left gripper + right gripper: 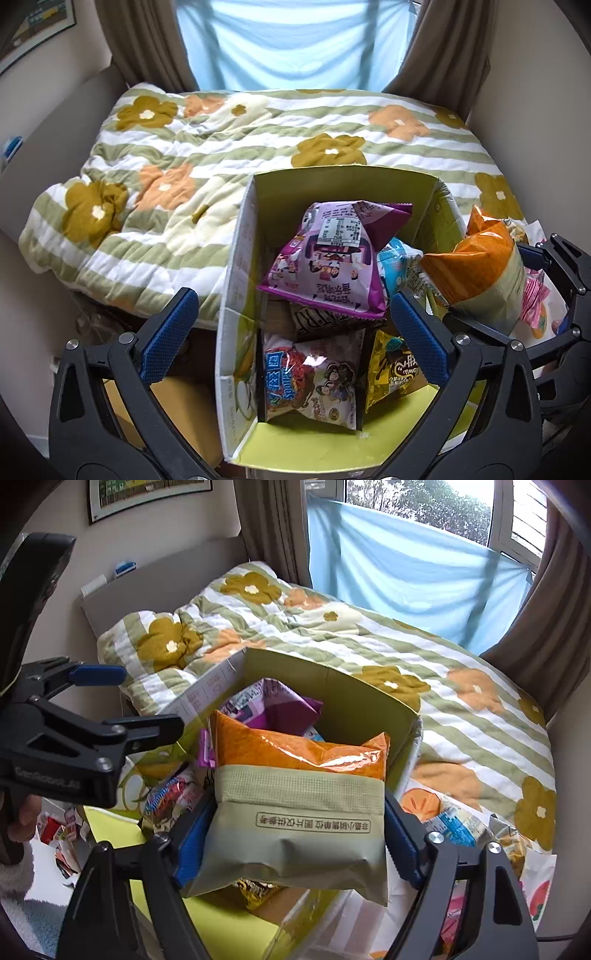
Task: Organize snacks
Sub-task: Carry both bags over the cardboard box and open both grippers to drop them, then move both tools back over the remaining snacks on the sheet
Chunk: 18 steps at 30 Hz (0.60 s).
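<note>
Two grippers working over the cardboard box (pixel 236 258) on the bed: left gripper (pixel 295 325) hanging wide open, holding nothing; right gripper (pixel 295 834) bracketing the orange-and-green snack bag (pixel 295 812), pads touching its sides above the box.

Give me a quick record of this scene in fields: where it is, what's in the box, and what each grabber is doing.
place: bed with a flowered quilt
box: open cardboard box on the bed, holding several snack bags
top bag in box: purple bag
left gripper: open, empty, jaws astride the box's near left wall
right gripper: orange and green bag between its pads, at the box's edge; whether it still grips is unclear
loose snacks: more packets lie right of the box
</note>
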Motion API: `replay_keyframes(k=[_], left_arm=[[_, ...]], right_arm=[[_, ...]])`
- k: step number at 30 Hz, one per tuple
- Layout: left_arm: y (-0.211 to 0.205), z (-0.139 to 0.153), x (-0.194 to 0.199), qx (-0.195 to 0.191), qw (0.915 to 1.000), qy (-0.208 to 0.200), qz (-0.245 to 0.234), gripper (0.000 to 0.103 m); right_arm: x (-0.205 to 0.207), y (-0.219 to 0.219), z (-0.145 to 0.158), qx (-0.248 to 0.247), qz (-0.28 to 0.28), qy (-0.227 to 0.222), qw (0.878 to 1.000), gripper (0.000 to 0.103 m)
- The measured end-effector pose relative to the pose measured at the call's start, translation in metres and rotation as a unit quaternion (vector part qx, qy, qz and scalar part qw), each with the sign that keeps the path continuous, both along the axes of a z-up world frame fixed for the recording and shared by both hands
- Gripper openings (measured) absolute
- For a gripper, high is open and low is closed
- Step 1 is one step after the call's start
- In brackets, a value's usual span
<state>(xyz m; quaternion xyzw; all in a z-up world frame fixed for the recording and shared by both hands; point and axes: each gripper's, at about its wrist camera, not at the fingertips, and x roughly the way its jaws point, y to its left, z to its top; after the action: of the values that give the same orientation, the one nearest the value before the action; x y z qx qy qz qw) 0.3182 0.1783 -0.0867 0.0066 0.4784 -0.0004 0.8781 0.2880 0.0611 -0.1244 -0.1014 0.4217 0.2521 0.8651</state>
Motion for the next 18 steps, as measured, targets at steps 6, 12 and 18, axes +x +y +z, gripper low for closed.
replay_keyframes(k=[6, 12, 18], left_arm=[[0.007, -0.009, -0.01, -0.005, 0.9999, 0.009, 0.005, 0.103], [0.006, -0.019, -0.015, -0.014, 0.9997, 0.019, 0.0, 0.103], [0.004, -0.014, -0.021, -0.018, 0.9997, 0.013, -0.012, 0.103]], right_arm=[[-0.011, 0.0, -0.006, 0.004, 0.013, -0.003, 1.0, 0.102], [-0.023, -0.004, -0.011, -0.007, -0.002, 0.003, 1.0, 0.102], [-0.031, -0.011, -0.002, -0.005, -0.021, -0.004, 1.0, 0.102]])
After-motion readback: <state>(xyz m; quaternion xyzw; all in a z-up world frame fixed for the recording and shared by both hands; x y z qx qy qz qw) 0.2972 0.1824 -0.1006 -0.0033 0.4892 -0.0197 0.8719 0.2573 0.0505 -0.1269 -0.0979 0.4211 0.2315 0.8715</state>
